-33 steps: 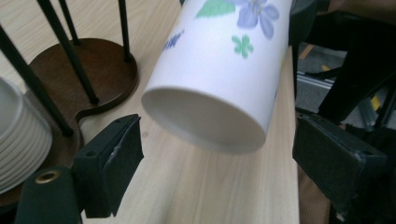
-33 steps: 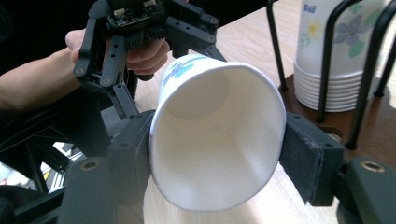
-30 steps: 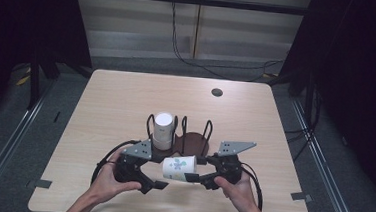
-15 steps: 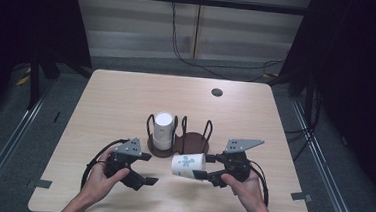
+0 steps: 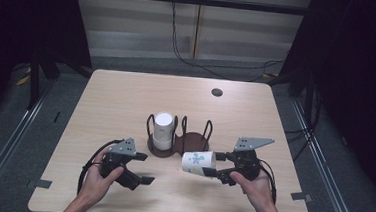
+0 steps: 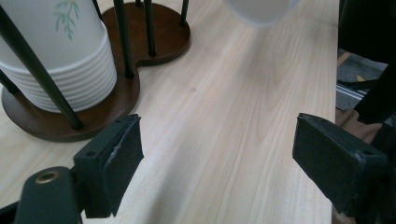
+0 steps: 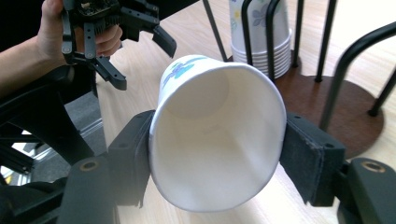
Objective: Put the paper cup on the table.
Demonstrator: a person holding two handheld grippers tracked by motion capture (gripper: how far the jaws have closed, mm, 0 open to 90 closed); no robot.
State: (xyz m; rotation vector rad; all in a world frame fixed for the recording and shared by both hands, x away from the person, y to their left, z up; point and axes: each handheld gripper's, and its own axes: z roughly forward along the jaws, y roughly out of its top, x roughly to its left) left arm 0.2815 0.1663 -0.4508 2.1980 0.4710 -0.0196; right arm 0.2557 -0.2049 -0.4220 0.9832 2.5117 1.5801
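Observation:
A brown cup holder (image 5: 190,145) with black wire loops stands at the table's middle. Its left slot holds a stack of white paper cups (image 5: 163,129), seen close up in the left gripper view (image 6: 60,60) and farther off in the right gripper view (image 7: 259,32). My right gripper (image 5: 210,169) is shut on a single paper cup (image 5: 198,163) held on its side just right of the holder's front; both pads press its rim (image 7: 217,140). My left gripper (image 5: 146,169) stands open and empty (image 6: 219,158) over bare wood, front left of the holder.
A small dark round object (image 5: 217,92) lies near the table's back right. Black cables loop from both grippers over the table's front. Tape marks (image 5: 41,183) sit by the front corners. A grey floor and dark curtains surround the wooden table (image 5: 116,101).
The left gripper has drawn away from the cup, leftward and slightly down, with nothing in it. The right gripper has carried the cup a little to the right and up.

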